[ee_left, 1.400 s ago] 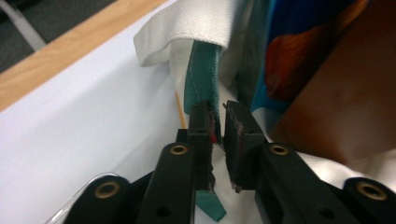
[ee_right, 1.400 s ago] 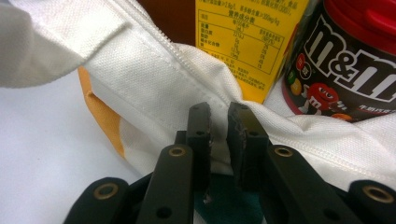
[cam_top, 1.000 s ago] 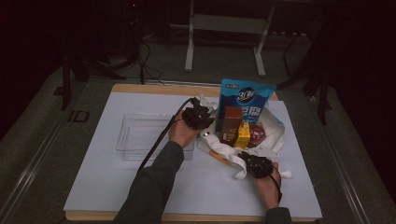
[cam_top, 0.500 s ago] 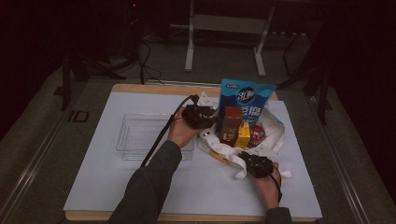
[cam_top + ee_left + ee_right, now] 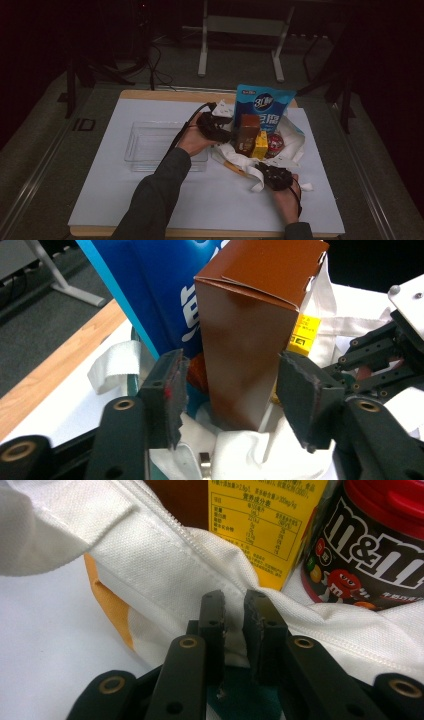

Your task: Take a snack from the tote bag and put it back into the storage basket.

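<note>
White sheeting covers your table (image 5: 150, 200), with a strip of bare wood showing along the far edge at 12 o'clock and the near edge at 6. Around it the room is dark: grey floor, a pale metal stand frame (image 5: 240, 40) beyond the table at 12 o'clock, loose cables on the floor at 11.

Your left gripper (image 5: 216, 127) sits near the table's middle, just past a clear plastic tray (image 5: 150, 145) lying at 9 o'clock from it. Its jaws have just been opening and now stand apart on either side of the brown carton (image 5: 250, 335), with a gap at each pad; the carton stands upright in the white cloth bag (image 5: 295, 140), between the blue pouch (image 5: 262, 107) behind it at 12 o'clock and the yellow box (image 5: 260, 145) at 3. A red-lidded M&M's jar (image 5: 380, 545) stands just beside the yellow box.

Your right gripper (image 5: 272, 175), at 5 o'clock from the bag, has its jaws drawn narrow, pinching the bag's white hem (image 5: 235, 625).
</note>
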The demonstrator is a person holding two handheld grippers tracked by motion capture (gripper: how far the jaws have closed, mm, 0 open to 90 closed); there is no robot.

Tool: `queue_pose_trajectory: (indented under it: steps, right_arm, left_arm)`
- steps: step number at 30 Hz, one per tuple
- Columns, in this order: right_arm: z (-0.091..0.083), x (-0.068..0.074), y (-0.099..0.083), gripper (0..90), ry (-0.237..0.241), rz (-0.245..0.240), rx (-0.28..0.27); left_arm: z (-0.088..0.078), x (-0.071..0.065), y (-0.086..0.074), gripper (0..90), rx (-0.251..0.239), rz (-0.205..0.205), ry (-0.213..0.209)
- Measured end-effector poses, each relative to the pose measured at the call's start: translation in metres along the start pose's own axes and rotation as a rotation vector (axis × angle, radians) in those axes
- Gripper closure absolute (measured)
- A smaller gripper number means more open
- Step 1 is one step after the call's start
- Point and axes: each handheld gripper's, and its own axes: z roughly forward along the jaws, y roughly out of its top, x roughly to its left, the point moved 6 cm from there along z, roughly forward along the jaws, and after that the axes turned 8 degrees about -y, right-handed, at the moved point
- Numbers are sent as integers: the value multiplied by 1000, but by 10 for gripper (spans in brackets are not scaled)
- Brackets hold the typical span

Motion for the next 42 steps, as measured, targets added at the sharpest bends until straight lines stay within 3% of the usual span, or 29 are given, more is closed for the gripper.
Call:
queue_pose_trajectory:
  steps: [4, 6, 11, 14, 19, 20, 21, 27, 32, 36, 40, 42]
  right_arm:
    - [0, 0, 0, 786, 0, 0, 0]
    - [0, 0, 0, 785, -1, -2, -3]
    - [0, 0, 0, 784, -7, -10, -7]
    - [0, 0, 0, 782, -6, -7, -8]
    - [0, 1, 0, 782, -12, -14, -7]
    - [0, 1, 0, 782, -12, -14, -7]
    - [0, 1, 0, 782, -12, -14, -7]
    - [0, 1, 0, 782, -10, -14, -7]
    - [-1, 0, 0, 780, -7, -13, -8]
    - [-1, 1, 0, 780, -12, -16, -7]
    - [-1, 1, 0, 780, -11, -17, -7]
    - [-1, 1, 0, 779, -12, -16, -7]
  left_arm:
    - [3, -4, 5, 400, 10, 38, -54]
    - [6, -4, 8, 384, 22, 58, -59]
    - [9, -1, 19, 345, 4, 54, -70]
    - [13, 2, 23, 265, 20, 58, -59]
    - [16, 6, 24, 223, 1, 45, -89]
    - [16, 6, 24, 223, 1, 45, -89]
    - [19, 8, 24, 223, -18, 28, -118]
    - [29, 10, 21, 239, -22, 19, -148]
    - [37, 9, 21, 222, -38, -9, -161]
    - [45, 5, 22, 220, -64, -34, -202]
    - [50, 2, 23, 216, -66, -27, -187]
    - [49, 2, 23, 283, -75, -26, -169]
